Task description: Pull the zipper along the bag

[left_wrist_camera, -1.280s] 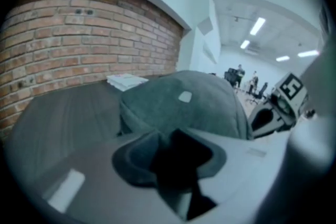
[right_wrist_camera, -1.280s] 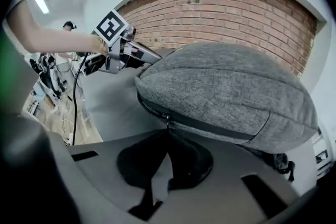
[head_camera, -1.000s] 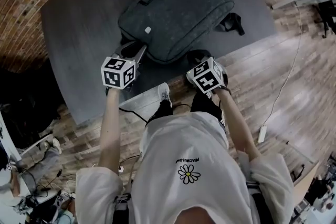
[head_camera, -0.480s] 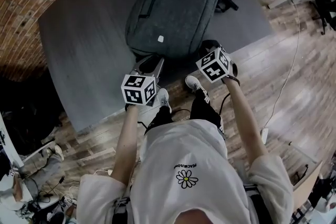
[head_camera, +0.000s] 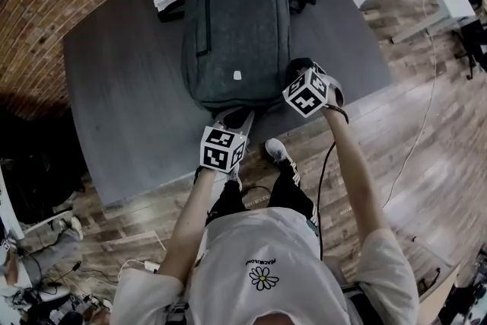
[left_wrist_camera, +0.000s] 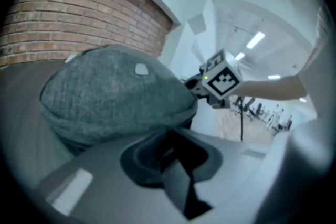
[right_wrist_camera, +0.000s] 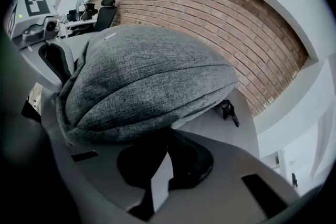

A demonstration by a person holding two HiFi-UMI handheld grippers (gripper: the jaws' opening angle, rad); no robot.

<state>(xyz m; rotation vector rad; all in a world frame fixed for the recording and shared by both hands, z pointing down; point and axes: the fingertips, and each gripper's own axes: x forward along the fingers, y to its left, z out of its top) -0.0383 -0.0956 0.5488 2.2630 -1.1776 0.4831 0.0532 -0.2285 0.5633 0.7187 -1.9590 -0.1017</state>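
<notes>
On the table the bag lies flat, its long axis pointing away from the person. At its near end the left gripper has just been closing, jaws narrowly apart and empty; the right gripper has its jaws together.

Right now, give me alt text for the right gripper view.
A grey fabric bag bulges across the view, lying on a table, with the jaws of the right gripper closed at its near edge. A brick wall stands behind.
</notes>
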